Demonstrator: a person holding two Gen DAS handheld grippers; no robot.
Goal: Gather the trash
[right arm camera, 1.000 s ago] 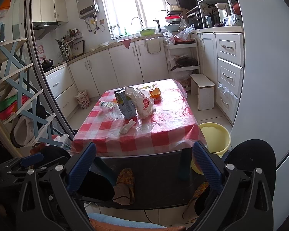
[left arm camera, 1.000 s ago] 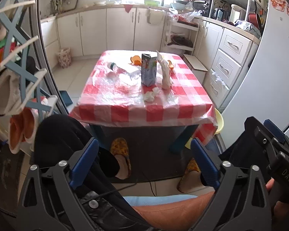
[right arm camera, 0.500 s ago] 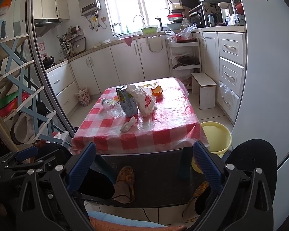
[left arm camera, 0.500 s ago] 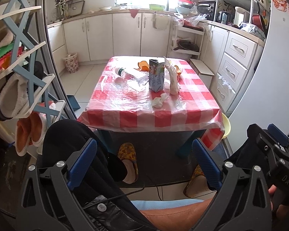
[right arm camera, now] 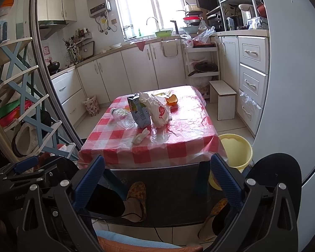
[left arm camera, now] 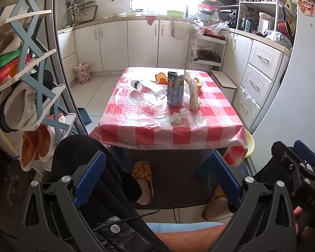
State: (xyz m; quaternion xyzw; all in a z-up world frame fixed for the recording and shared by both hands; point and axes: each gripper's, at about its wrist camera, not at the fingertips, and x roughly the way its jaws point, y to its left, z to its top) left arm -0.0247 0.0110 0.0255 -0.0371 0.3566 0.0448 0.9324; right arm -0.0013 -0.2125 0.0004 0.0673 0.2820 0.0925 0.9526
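A low table [left arm camera: 149, 134] [right arm camera: 178, 153] with a red-checked plastic cloth carries the trash. On it stand a milk carton [left arm camera: 174, 89] [right arm camera: 139, 113] and a crumpled white plastic bag [left arm camera: 191, 93] [right arm camera: 158, 112]. A clear plastic bottle [left arm camera: 150, 88] [right arm camera: 121, 116] lies on its side, a crumpled tissue [left arm camera: 177, 116] [right arm camera: 139, 136] sits near the front edge, and orange peel [left arm camera: 160, 77] [right arm camera: 171, 100] lies at the back. My left gripper [left arm camera: 156, 178] and right gripper [right arm camera: 156, 180] both hang open and empty, low in front of the table, well short of it.
A yellow bucket [right arm camera: 235, 149] [left arm camera: 249, 145] stands on the floor at the table's right corner. The person's legs and slippered feet [left arm camera: 143, 180] rest under the table. A shoe rack [left arm camera: 29, 88] stands left, drawers [left arm camera: 260, 77] and a small white stool [right arm camera: 223, 98] right, a small bin [left arm camera: 82, 72] by the far cabinets.
Both cameras have tilted up slightly and shifted, so the table sits a little more to the right in the left wrist view. Both grippers stay open; nothing on the table has moved.
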